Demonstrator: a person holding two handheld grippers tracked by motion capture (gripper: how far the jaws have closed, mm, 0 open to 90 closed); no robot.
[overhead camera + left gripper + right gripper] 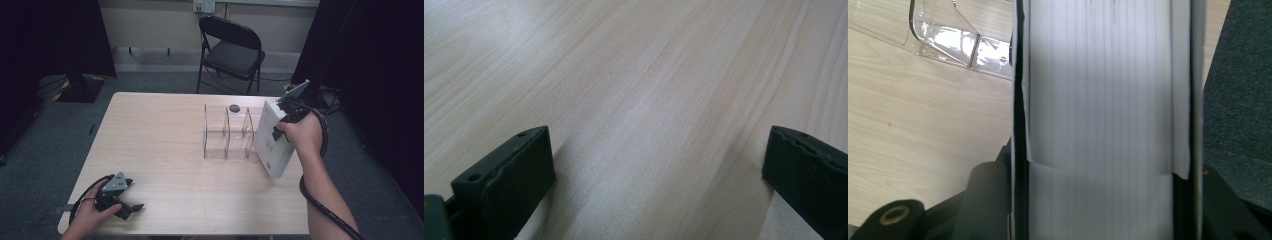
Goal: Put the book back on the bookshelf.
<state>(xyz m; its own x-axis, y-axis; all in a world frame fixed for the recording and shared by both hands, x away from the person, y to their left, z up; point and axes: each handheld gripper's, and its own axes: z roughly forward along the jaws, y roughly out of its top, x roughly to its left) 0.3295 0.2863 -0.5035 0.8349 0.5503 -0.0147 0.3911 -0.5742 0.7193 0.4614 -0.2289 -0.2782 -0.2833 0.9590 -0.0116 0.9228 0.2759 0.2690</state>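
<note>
1. Counted one white box [272, 140], held tilted at the table's [160, 150] three o'clock edge, lower corner down on or just above the tabletop, which could not be told.
2. Saw the right gripper [289, 117] clamped on the box's top end, jaws pressing its two broad faces; in the right gripper view the box's narrow white side [1103, 100] ran straight up between the jaws.
3. Counted one clear plastic rack [227, 132] with upright dividers forming three slots, standing just beside the box at its nine o'clock; a clear corner of it [955, 40] showed at eleven o'clock in the right gripper view.
4. Counted one small dark round thing [234, 107] at the rack's twelve o'clock, too small to identify.
5. Found the left gripper [129, 197] resting at the table's seven o'clock corner, well apart from the box, jaws spread wide with nothing between them but bare wood [649, 100].
6. Counted one black folding chair [231, 50] beyond the table at twelve o'clock.
7. Noted faint grey marks on the box's broad face, too blurred to read; no legible brand or wording anywhere.
</note>
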